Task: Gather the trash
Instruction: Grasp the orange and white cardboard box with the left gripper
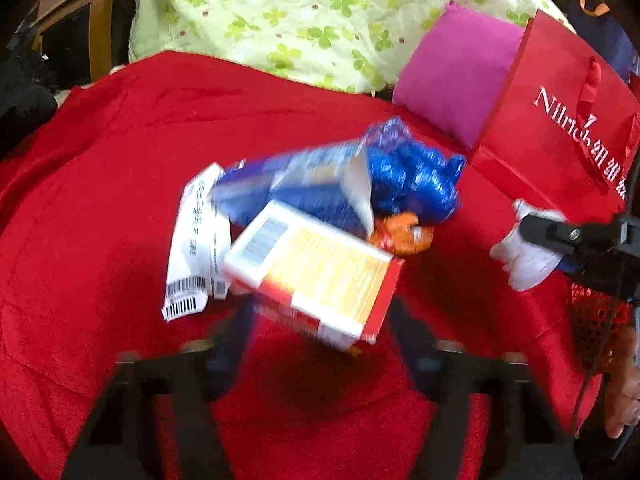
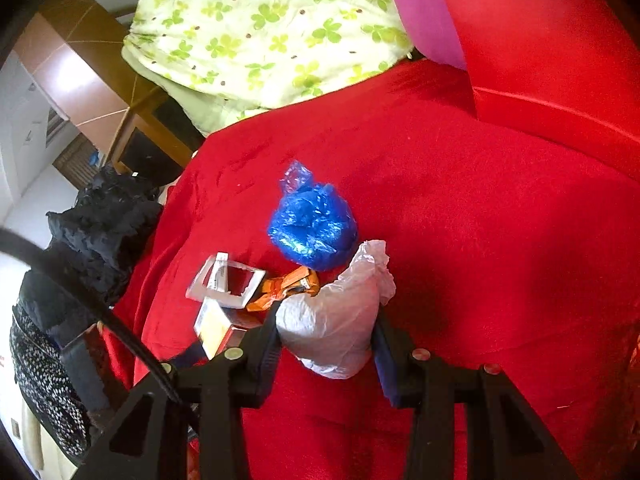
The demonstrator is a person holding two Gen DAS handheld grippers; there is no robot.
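The white bag (image 2: 336,320) is clamped between the right gripper's (image 2: 326,340) jaws, with the red bag (image 2: 560,52) lying up and right of it, nearer this hand. The box (image 1: 316,276) is pinched crosswise in the left gripper (image 1: 320,320), beside the remaining trash on the red cloth (image 1: 120,160).

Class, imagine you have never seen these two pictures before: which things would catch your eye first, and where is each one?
The bright red blanket fills both views, with a heap of trash in its middle: a crumpled blue plastic bag, an orange wrapper and a white receipt. Nearest the cameras, the left tool is closed on a yellow and red box, and the right tool on a white plastic bag. A red paper gift bag stands at the right beside a pink cushion.
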